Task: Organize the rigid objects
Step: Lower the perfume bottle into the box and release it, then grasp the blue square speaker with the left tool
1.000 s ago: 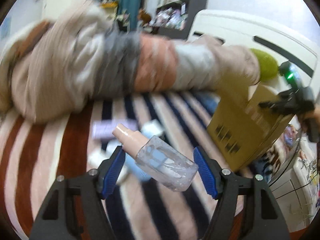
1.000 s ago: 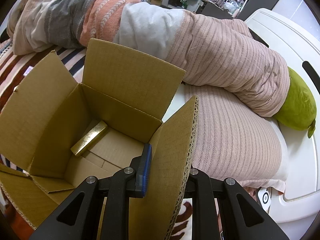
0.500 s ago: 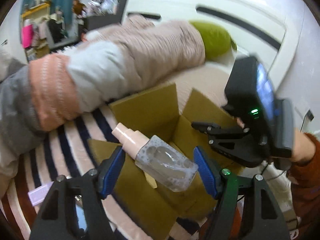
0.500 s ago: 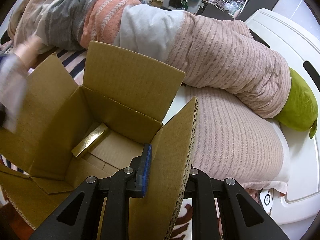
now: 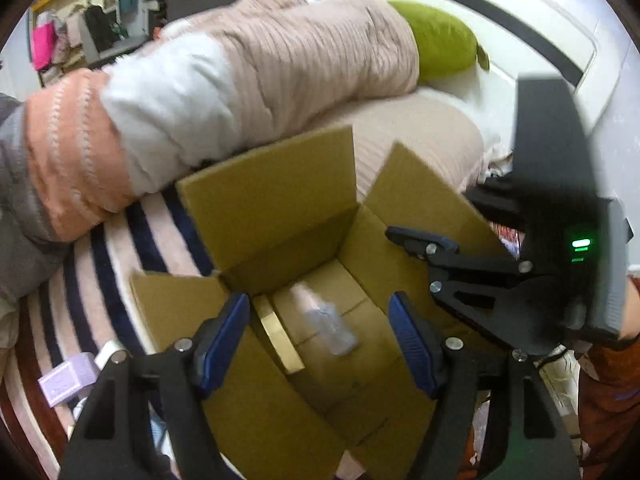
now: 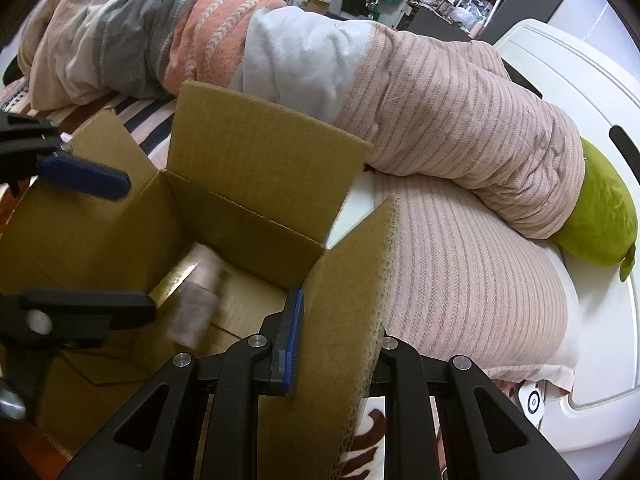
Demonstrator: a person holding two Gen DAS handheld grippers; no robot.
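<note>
An open cardboard box (image 5: 276,204) stands on the striped bed. My left gripper (image 5: 320,340) is open and empty above the box mouth; it also shows at the left in the right wrist view (image 6: 100,240). A clear spray bottle (image 5: 326,326) with a pink cap is blurred inside the box beside a gold bar (image 5: 280,336); the bottle (image 6: 192,312) and the gold bar (image 6: 176,280) also show in the right wrist view. My right gripper (image 6: 336,340) is shut on the box's right flap (image 6: 352,280) and also shows in the left wrist view (image 5: 420,240).
A rolled striped duvet (image 5: 200,92) lies behind the box, with a green pillow (image 5: 444,40) by the white headboard (image 6: 580,92). A lilac box (image 5: 68,380) and other small items lie on the bed at the left of the carton.
My left gripper carried the spray bottle from over the bed to above the box and let go. The bottle now lies blurred inside the box. The right gripper kept holding the flap.
</note>
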